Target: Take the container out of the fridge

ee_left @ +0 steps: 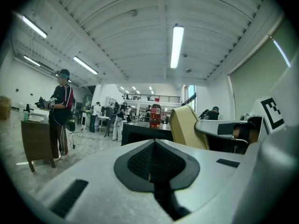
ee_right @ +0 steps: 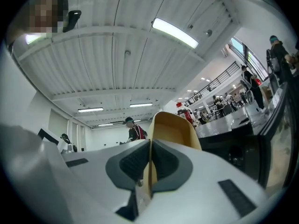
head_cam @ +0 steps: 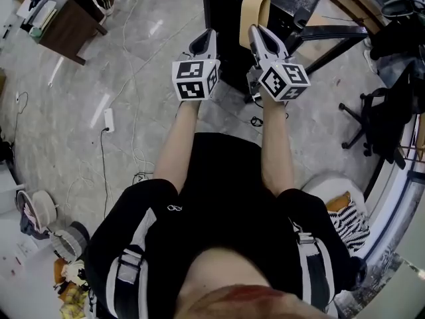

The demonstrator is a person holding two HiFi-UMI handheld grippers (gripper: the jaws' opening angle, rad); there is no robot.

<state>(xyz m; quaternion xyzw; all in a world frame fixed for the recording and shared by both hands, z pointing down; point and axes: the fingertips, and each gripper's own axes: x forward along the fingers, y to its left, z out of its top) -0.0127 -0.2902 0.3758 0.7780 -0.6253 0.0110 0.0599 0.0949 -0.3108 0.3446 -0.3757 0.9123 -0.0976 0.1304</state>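
A black fridge (head_cam: pixel 229 28) stands closed on the floor just ahead of me; it also shows in the left gripper view as a low black fridge (ee_left: pixel 140 132) with a red bottle (ee_left: pixel 155 115) on top. No container is visible. A tan chair back (head_cam: pixel 254 10) leans beside the fridge. My left gripper (head_cam: pixel 204 42) is held in the air short of the fridge, jaws together and empty (ee_left: pixel 154 148). My right gripper (head_cam: pixel 261 37) hovers next to it, jaws shut (ee_right: pixel 150 148), with the tan chair back (ee_right: pixel 175 129) showing just past the tips.
A brown wooden table (head_cam: pixel 66 25) stands at the far left, with cables and a power strip (head_cam: pixel 108 119) on the grey floor. A black desk frame (head_cam: pixel 332 35) and an office chair (head_cam: pixel 382 118) fill the right. A person (ee_left: pixel 60 113) stands by the table.
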